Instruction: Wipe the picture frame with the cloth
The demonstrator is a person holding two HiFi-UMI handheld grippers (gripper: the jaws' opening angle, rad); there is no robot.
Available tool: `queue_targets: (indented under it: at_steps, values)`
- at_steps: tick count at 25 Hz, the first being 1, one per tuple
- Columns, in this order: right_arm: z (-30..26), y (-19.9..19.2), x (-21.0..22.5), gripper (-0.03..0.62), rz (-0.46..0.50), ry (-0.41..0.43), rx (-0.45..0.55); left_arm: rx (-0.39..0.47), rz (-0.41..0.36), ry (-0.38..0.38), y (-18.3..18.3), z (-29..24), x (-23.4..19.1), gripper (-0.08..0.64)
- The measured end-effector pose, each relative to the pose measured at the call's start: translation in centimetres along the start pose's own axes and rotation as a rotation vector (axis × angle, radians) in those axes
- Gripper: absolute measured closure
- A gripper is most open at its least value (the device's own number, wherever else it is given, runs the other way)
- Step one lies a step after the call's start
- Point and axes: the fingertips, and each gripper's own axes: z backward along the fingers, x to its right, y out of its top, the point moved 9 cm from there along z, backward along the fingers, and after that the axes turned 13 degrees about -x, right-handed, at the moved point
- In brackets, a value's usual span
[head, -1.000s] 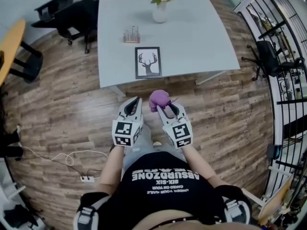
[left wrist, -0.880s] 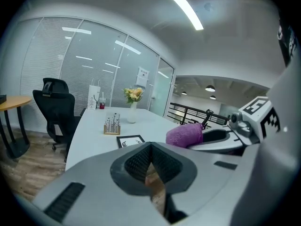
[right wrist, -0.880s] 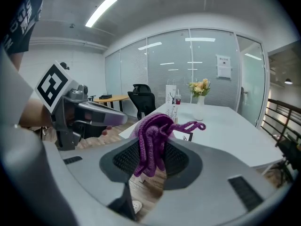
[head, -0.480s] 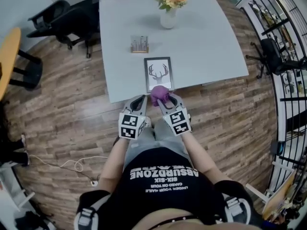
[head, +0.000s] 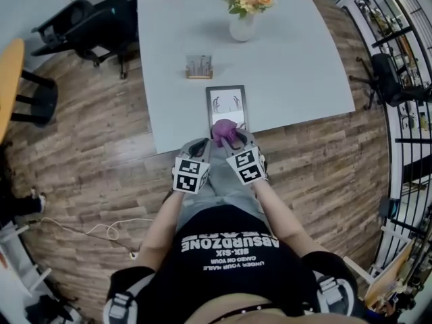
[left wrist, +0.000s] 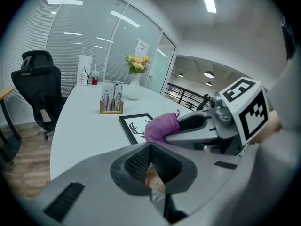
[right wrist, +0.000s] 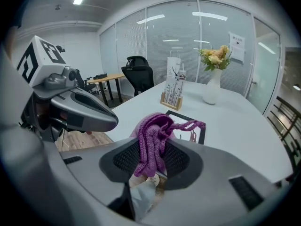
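Observation:
A black picture frame with a deer print lies flat near the front edge of the white table. My right gripper is shut on a purple knitted cloth, which hangs over the frame's near end. In the right gripper view the cloth bunches between the jaws, with the picture frame just beyond. My left gripper is shut and holds nothing, close beside the right one at the table edge. The left gripper view shows the cloth and the picture frame ahead to the right.
A wooden holder stands behind the frame, and a white vase of flowers further back. Black office chairs sit at the table's far left. A railing runs along the right. A cable lies on the wood floor.
The person has stepped up to the table. Both grippers moved forward together, from over the floor to the table's front edge, which brought the cloth over the frame's near end.

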Motion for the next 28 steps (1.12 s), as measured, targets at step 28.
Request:
queue_targets:
  at_steps: [28]
  values:
    - [-8.1,4.3,4.1,0.454,0.013,0.064,-0.115,-0.171,0.004,-0.03,3.9,-6.0,-6.0,0.546]
